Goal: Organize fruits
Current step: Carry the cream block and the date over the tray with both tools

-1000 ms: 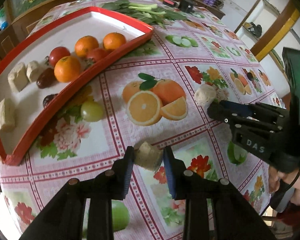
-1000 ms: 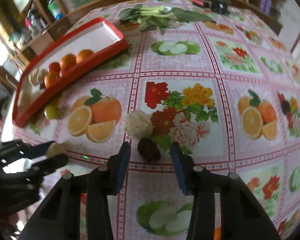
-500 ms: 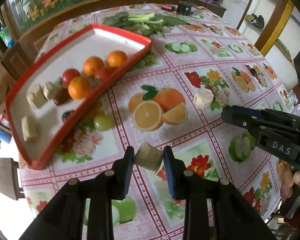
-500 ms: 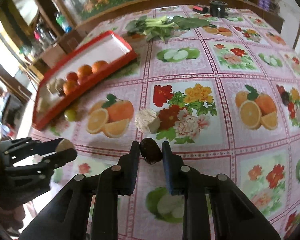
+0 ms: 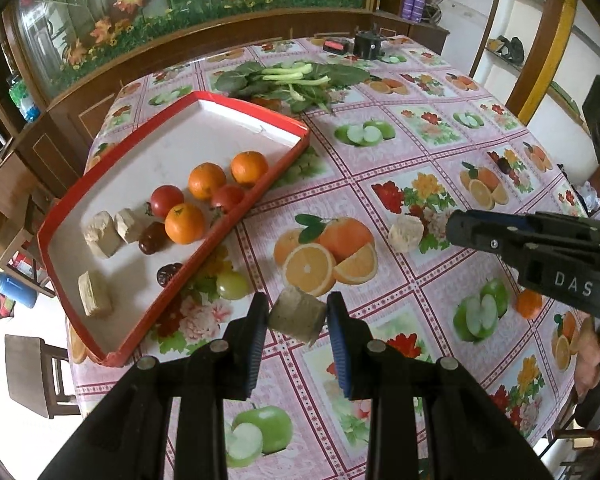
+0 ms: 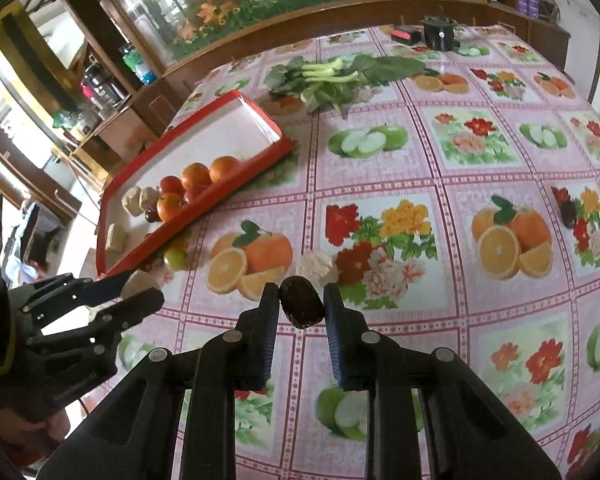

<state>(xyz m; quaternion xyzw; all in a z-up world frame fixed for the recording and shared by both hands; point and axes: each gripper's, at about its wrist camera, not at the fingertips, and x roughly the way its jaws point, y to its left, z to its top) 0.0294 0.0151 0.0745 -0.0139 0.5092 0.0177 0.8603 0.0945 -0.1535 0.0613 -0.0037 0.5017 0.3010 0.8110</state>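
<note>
- The worktop wears a pink checked cloth printed with oranges, apples and flowers; both claws hang above it.
- The left claw pinches a pale beige chunk between its blue pads, lifted off the cloth.
- The right claw pinches a dark, wrinkled fruit, also held above the cloth.
- Ahead and to the left of the left claw lies a red-rimmed tray with a white floor. It holds three oranges, two tomatoes, three beige chunks and two dark fruits.
- A green grape sits on the cloth just beside the tray's near rim, a little ahead and left of the left claw.
- Another beige chunk rests on the cloth just beyond the right claw's tips.
- A small orange fruit shows under the right claw's body, partly covered by it.
- Far ahead of both claws lie leafy greens, then a black box and a red object near the far edge.
- Behind the worktop stands a wooden cabinet with glass panes and flower decorations; shelves with bottles fill the room to the left.
- A second dark fruit on the cloth far right of the right claw is small and hard to tell from the print.
- The fisheye rim cuts off the near corners of the worktop.
</note>
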